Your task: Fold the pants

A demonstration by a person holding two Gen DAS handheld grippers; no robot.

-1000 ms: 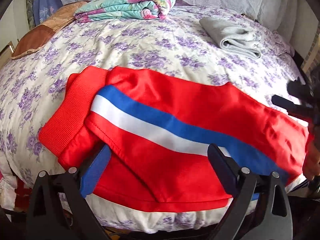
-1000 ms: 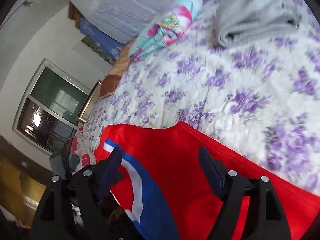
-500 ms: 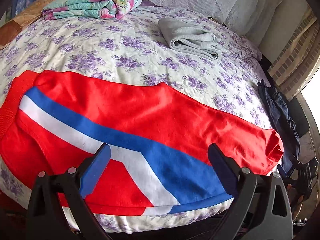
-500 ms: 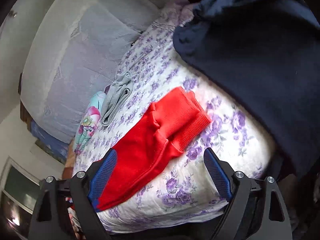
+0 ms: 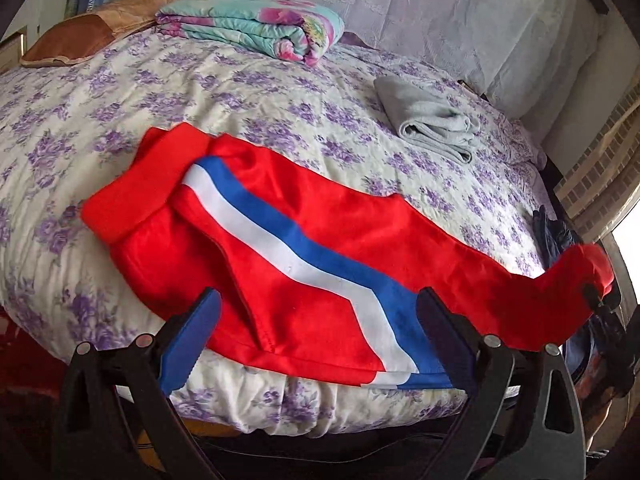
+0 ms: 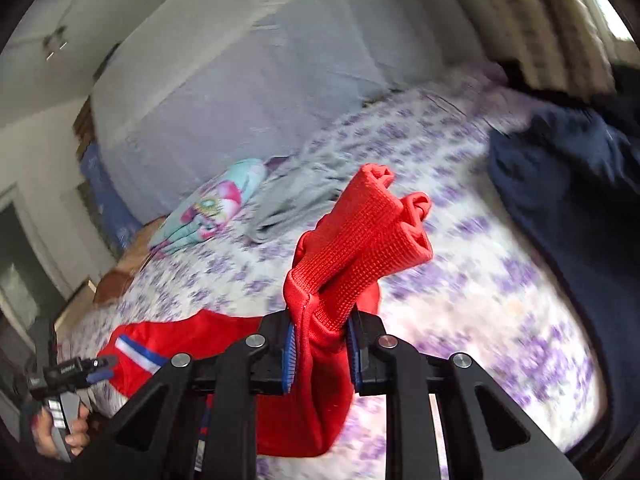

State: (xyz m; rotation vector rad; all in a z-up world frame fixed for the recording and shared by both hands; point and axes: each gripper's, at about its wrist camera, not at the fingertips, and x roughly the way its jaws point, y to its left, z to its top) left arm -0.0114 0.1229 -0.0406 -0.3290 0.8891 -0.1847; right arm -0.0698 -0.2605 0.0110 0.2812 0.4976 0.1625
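Observation:
Red pants (image 5: 304, 264) with a white and blue side stripe lie lengthwise along the near edge of the bed, waistband at the left. My left gripper (image 5: 318, 332) is open and empty, just in front of the pants' near edge. My right gripper (image 6: 320, 352) is shut on the ribbed red leg cuff (image 6: 360, 232) and holds it lifted off the bed. That raised cuff also shows in the left wrist view (image 5: 584, 268) at the far right. The left gripper shows in the right wrist view (image 6: 92, 366) at the lower left.
The bed has a purple-flowered sheet (image 5: 240, 96). A folded grey garment (image 5: 432, 120) and a folded floral blanket (image 5: 256, 24) lie farther back. A brown pillow (image 5: 80, 36) is at the back left. A dark navy garment (image 6: 568, 200) lies at the right.
My right gripper has closed on the leg cuff and lifted it. My left gripper has drawn back a little; the waistband end is in view again.

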